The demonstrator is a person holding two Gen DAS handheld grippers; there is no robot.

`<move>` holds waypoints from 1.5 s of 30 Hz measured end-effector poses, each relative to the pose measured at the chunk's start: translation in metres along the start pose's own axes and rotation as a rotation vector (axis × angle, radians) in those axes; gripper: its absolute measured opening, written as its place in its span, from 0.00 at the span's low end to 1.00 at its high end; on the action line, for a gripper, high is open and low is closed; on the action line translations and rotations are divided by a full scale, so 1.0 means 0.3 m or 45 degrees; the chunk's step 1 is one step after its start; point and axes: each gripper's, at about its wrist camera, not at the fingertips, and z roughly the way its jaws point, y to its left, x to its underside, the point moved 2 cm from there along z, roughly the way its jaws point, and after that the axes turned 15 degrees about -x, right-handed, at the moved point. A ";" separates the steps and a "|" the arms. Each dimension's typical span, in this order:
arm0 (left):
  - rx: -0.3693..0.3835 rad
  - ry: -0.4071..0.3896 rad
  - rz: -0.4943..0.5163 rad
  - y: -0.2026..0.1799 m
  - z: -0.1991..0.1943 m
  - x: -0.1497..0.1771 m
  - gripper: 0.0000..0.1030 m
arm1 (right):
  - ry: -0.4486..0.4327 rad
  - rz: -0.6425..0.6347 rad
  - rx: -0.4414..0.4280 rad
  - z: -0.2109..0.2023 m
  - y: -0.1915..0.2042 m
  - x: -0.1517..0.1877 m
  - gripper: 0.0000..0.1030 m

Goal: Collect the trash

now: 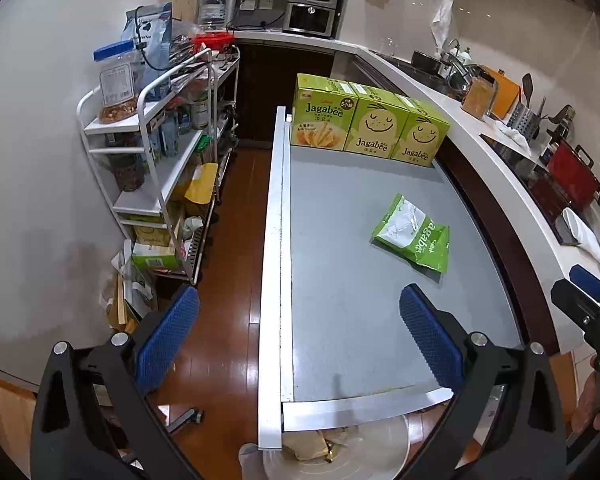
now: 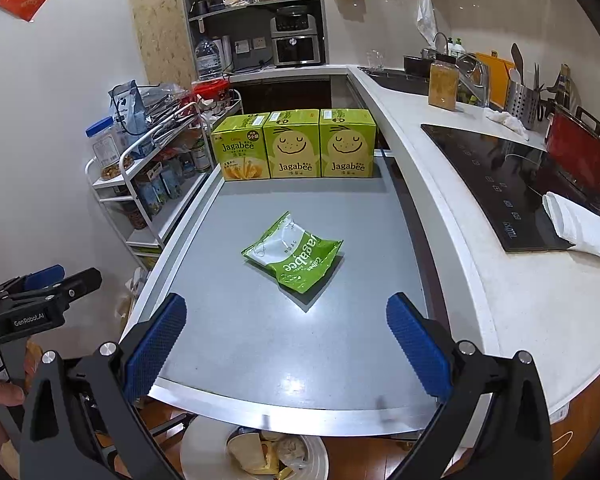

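**Green snack bag waits mid-table, both grippers empty**

Green and white, a crumpled Jagabee snack bag (image 2: pixel 294 254) lies flat on the grey table (image 2: pixel 260 344), roughly in the middle, well apart from the three Jagabee boxes (image 2: pixel 294 146) lined up along the far edge. It looks like the piece of trash to be collected. Below the near edge of the table, a bin lined with clear plastic (image 2: pixel 204 456) already holds some wrappers and scraps.

The right gripper (image 2: pixel 286 344) has its blue pads spread wide with nothing between them, and it faces the bag from the near side. The left gripper (image 1: pixel 300 340) is likewise spread and empty, sitting over the table's left metal rail (image 1: pixel 274 280), half above the wooden floor (image 1: pixel 228 240).

The step in hand appears to be the approach, before any grasp. The next move would probably be for the right gripper to go forward and down, bracket the bag's raised, puffy edge, close on it, then carry it back to the bin.

There is open tabletop all around the bag. The white counter (image 2: pixel 440 184) borders the table on the right and the wire shelving cart (image 1: pixel 156 160) stands off to the left, neither in the path.
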 end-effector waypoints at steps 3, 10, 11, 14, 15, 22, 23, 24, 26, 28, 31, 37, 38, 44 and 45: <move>-0.019 -0.002 0.021 -0.007 0.001 0.003 0.98 | 0.004 0.013 -0.005 0.006 0.002 0.006 0.95; -0.048 0.023 0.001 -0.002 0.006 0.008 0.98 | 0.010 0.009 0.030 0.008 0.004 0.009 0.96; -0.049 0.022 0.003 -0.001 0.006 0.007 0.98 | 0.009 0.012 0.028 0.009 0.005 0.008 0.95; -0.060 0.010 0.018 0.000 0.004 0.005 0.98 | 0.012 0.014 0.020 0.013 0.008 0.008 0.96; -0.061 0.006 0.022 -0.001 0.004 0.005 0.98 | 0.013 0.014 0.019 0.014 0.010 0.007 0.96; -0.145 -0.019 0.052 -0.011 -0.002 -0.002 0.98 | 0.012 0.014 0.009 0.016 0.014 0.001 0.96; -0.170 -0.028 0.061 -0.012 -0.004 -0.004 0.98 | 0.011 0.015 0.007 0.017 0.013 -0.001 0.96; -0.205 -0.041 0.079 -0.018 -0.008 -0.005 0.98 | 0.009 0.016 0.006 0.016 0.013 -0.003 0.96; -0.229 -0.055 0.103 -0.024 -0.011 -0.007 0.98 | 0.008 0.017 0.005 0.017 0.014 -0.006 0.96; -0.221 -0.052 0.113 -0.031 -0.009 -0.011 0.98 | 0.005 0.018 0.003 0.016 0.014 -0.006 0.96; -0.207 -0.045 0.107 -0.033 -0.005 -0.016 0.98 | 0.004 0.017 -0.001 0.018 0.017 -0.011 0.96; -0.166 -0.007 0.101 -0.036 0.019 -0.011 0.98 | 0.022 0.029 -0.004 0.045 0.011 -0.013 0.96; -0.158 0.002 0.098 -0.035 0.024 -0.009 0.98 | 0.028 0.034 -0.006 0.051 0.008 -0.010 0.96; -0.135 0.035 0.059 -0.023 0.051 0.000 0.98 | 0.065 0.075 -0.021 0.075 -0.005 0.013 0.96; -0.131 0.045 0.046 -0.018 0.059 0.000 0.98 | 0.066 0.074 -0.024 0.077 -0.004 0.014 0.96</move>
